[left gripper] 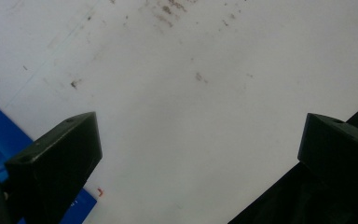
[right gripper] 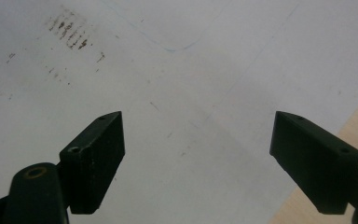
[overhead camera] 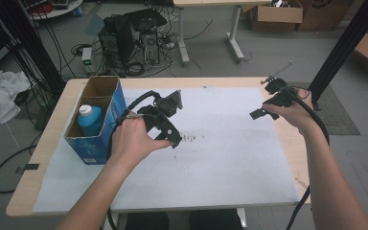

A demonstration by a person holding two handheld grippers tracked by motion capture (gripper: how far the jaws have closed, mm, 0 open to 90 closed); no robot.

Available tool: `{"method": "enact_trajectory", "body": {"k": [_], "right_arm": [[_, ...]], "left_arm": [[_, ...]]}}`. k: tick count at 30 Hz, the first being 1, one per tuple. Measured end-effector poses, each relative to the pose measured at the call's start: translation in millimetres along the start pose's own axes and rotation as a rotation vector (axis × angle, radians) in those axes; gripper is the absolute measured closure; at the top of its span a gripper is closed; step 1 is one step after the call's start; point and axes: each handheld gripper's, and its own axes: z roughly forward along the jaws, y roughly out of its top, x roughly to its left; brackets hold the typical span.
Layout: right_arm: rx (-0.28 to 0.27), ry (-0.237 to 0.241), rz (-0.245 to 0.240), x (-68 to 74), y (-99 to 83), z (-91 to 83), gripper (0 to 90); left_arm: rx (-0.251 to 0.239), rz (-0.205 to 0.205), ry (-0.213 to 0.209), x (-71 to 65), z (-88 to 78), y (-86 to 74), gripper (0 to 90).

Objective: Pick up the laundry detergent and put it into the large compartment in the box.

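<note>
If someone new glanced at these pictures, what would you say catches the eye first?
Most striking is the blue carton at the table's left edge, open on top, with a blue white-capped bottle standing inside. Next, the left gripper beside it and the right gripper near the far right edge, jaws apart, over the stained white sheet.

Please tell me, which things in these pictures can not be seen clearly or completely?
- Blue bottle, high view: lower part hidden by the walls of the blue cardboard box; label unreadable.
- Box's other compartment, high view: its bottom is in shadow.
- Box, left claw view: cut off by the edge; print too small.
- Brown stains on the white sheet, right claw view: too smeared to identify.
- Computer tower on the floor, high view: details too small.
</note>
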Motion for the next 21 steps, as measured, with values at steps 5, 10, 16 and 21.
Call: {"method": "enact_trajectory", "body": {"k": [5,10,16,21], "right_arm": [[0.000,0.003,-0.001,-0.2,-0.1,0.5,17.9],[0.003,0.001,-0.004,-0.1,-0.1,0.7,17.9],[0.003,0.001,0.001,-0.1,-0.6,0.9,17.9],[0.007,0.001,-0.001,0.0,-0.8,1.8,18.0]], "left_arm": [[-0.003,0.001,0.003,-1.0,0.7,0.9,0.1],[0.002,0.003,0.003,-1.5,1.8,1.5,0.1],[-0.004,0.001,-0.004,-1.0,0.7,0.9,0.1],[-0.006,0.001,-0.007,-0.9,0.5,0.7,0.1]]}}
